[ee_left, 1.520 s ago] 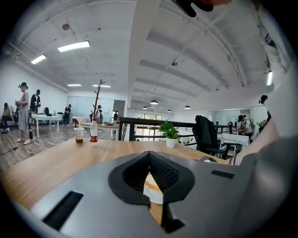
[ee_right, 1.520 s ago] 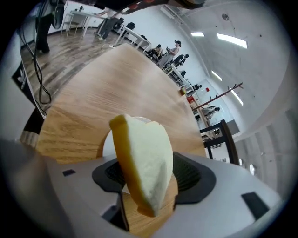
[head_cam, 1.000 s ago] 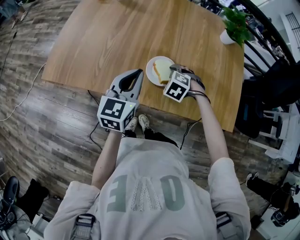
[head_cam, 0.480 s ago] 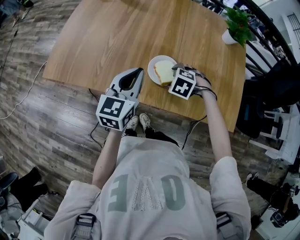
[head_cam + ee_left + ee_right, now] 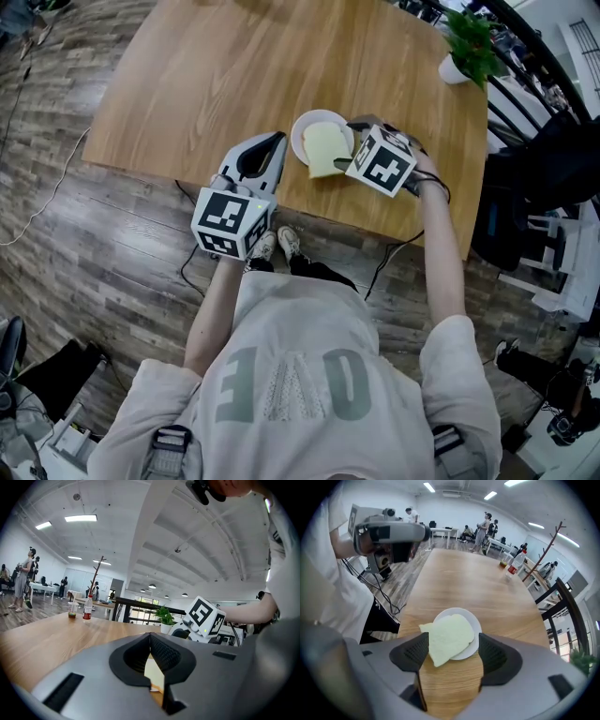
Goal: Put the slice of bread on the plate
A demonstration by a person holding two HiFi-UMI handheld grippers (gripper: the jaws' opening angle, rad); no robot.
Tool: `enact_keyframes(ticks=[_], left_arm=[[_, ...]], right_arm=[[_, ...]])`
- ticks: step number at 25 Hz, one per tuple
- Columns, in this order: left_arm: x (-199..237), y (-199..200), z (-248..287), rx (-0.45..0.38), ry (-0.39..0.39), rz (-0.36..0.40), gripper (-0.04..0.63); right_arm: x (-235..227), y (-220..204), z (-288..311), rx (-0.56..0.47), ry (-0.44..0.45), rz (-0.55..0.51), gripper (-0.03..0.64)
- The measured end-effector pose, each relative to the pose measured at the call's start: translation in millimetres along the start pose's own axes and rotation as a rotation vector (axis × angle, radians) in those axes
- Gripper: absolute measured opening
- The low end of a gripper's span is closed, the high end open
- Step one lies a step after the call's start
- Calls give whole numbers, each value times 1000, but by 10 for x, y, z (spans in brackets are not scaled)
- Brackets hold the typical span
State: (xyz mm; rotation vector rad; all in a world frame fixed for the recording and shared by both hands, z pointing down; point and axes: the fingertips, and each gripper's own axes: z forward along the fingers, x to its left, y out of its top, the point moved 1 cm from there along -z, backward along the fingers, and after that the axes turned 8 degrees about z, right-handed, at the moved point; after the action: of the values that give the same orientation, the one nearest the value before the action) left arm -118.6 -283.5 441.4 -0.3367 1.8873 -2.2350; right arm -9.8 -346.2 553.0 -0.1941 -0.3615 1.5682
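Table: light wooden table (image 5: 234, 75), seen from above in the head view; the person stands at its 6 o'clock edge.
Plate: small round white plate (image 5: 300, 131) near that edge of the table.
Bread: pale square slice of bread (image 5: 323, 148) lies flat on the plate. Most of it rests on the dish, and one corner hangs over the rim at about 6 o'clock, above the wood.
Right tongs: the right gripper (image 5: 345, 143) sits at 3 o'clock of the plate, low over the table, with its marker cube behind it. In the right gripper view its jaws are spread wide with nothing pinched. The bread and plate lie just ahead between them, and the overhanging corner is close to the jaw at 9 o'clock. Whether they touch cannot be told.
Left tongs: the left gripper (image 5: 272, 145) is at 9 o'clock of the plate, over the table edge and apart from the plate. Its jaws are pressed together at the tips and hold nothing.
Plant: green potted plant in a white pot (image 5: 464, 56), at 2 o'clock of the plate, near the table's far corner.
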Motion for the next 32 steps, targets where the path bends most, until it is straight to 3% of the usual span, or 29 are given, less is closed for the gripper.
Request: enact_keyframes(ticks=[3,7,14,15,16,17,19,21,24,27,32], left_arm=[[5,80,11,-21,5,11,9],[17,256,-4,-67,19,37,9],[8,615,-43,-153,39,90,9],[9,658,-47,-161,42,95,9],[10,702,-51,-170,45,100,9],[10,747,-59,-179,48,105,9],[0,855,-87,-203,54,121,9],[-2,978,-131,-238,69,142,9],[-2,1156,-187,-290,105,178,9],[-36,1276,-223,-324,127,217,9],[-166,1342,-205,-331,115,239,9]], right_arm=[[-116,244,-303,-145,-64,31,311],[-326,656,-805,-480,-175,185,310],[-241,887,-1600,-891,-211,369,298],[-240,881,-1706,-931,-245,383,260],[-249,864,-1812,-968,-287,398,142],[-261,839,-1922,-1006,-333,411,78],[-268,787,-2150,-1094,-426,436,24],[-242,734,-2325,-1177,-518,486,17],[-174,635,-2343,-1227,-612,621,17],[-80,547,-2233,-1235,-630,729,17],[59,409,-2109,-1163,-672,731,17]])
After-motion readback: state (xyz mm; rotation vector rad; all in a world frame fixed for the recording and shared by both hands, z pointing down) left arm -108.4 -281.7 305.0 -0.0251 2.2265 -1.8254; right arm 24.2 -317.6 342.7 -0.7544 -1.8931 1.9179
